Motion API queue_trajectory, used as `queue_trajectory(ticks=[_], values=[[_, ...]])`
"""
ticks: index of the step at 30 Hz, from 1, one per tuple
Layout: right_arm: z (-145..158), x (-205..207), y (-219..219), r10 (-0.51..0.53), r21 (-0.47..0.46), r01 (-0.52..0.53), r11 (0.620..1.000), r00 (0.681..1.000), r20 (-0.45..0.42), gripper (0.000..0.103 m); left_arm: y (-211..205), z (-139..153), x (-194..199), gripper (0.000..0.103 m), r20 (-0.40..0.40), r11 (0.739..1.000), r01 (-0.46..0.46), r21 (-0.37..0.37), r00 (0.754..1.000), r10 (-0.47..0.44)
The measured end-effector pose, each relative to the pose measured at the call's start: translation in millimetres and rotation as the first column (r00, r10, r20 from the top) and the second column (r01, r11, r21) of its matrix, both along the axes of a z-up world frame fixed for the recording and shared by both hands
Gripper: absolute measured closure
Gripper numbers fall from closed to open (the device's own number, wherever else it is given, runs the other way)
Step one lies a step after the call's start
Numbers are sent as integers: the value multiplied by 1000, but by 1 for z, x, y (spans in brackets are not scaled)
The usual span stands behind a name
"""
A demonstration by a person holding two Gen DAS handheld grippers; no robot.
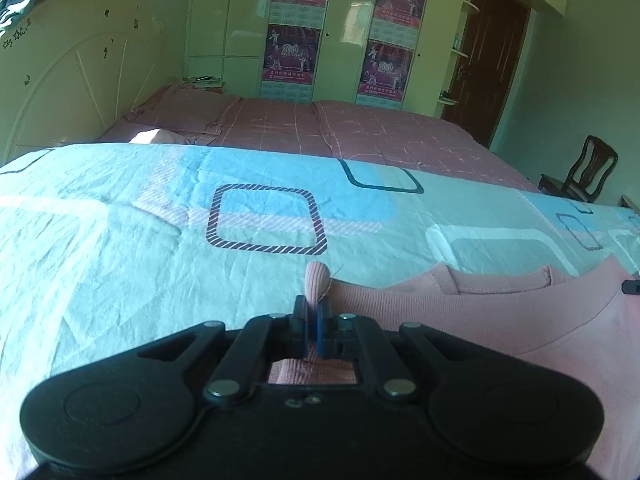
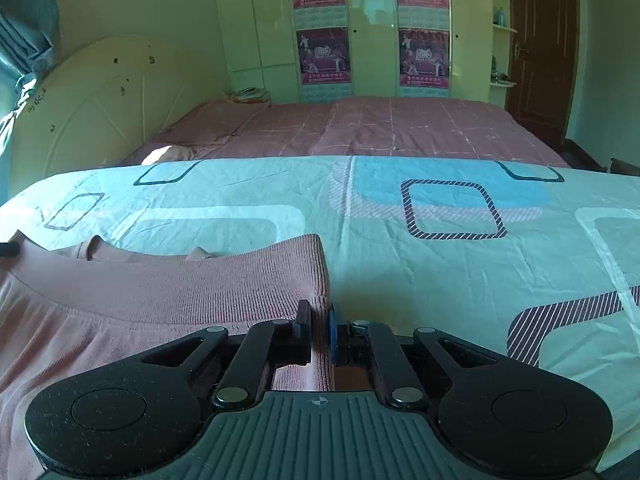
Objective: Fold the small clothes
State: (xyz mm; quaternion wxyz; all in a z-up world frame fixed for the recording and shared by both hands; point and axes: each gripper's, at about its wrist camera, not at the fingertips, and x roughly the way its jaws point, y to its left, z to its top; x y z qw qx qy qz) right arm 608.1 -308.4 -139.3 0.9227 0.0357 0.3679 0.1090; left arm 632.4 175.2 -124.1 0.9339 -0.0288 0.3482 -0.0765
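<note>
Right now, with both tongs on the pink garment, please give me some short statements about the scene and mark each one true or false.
1. The left tongs are shut on a pinch of the pink garment. True.
2. The right tongs are open and touch nothing. False: they are shut on the garment's ribbed edge.
3. The garment lies on a light blue patterned sheet. True.
4. The garment is dark green. False: it is pink.
5. Posters hang on the wardrobe doors behind the bed. True.
6. The wooden chair stands on top of the bed. False: it stands beside the bed, near the door.
</note>
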Motion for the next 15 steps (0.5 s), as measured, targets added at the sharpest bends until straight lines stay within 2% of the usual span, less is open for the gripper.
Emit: queue_trajectory(ticks=[6, 8, 9, 10, 11, 12, 13, 14, 15], values=[[-20, 16, 1, -50, -19, 49, 999, 996, -73, 96, -12, -22, 19, 100, -62, 998, 0, 69, 998, 4], [-23, 17, 4, -56, -27, 55, 998, 996, -72, 96, -16, -28, 18, 100, -52, 994, 10, 109, 999, -4], [-23, 17, 4, -62, -29, 60, 998, 995, -74, 96, -18, -28, 17, 98, -46, 992, 16, 124, 999, -11], [-21, 17, 4, -67, -25, 65, 998, 995, -76, 96, -19, -27, 14, 89, -38, 989, 21, 146, 999, -15], [-16, 14, 5, -74, -31, 72, 997, 995, -65, 91, -20, -23, 11, 82, -32, 986, 14, 169, 999, -9], [-7, 7, 9, -89, -69, 87, 994, 996, -29, 66, -25, -15, 2, 69, -11, 976, 1, 218, 1000, 1], [1, -4, 12, -101, -95, 103, 990, 995, 25, 53, -28, -7, -10, 63, 24, 970, -1, 242, 1000, -5], [11, -20, 16, -62, -66, 67, 996, 996, 67, 49, -31, 1, -25, 61, 60, 974, 10, 224, 998, -24], [14, -27, 20, -24, -30, 25, 999, 999, 45, 50, -36, 7, -38, 61, 65, 985, 46, 166, 996, -58]])
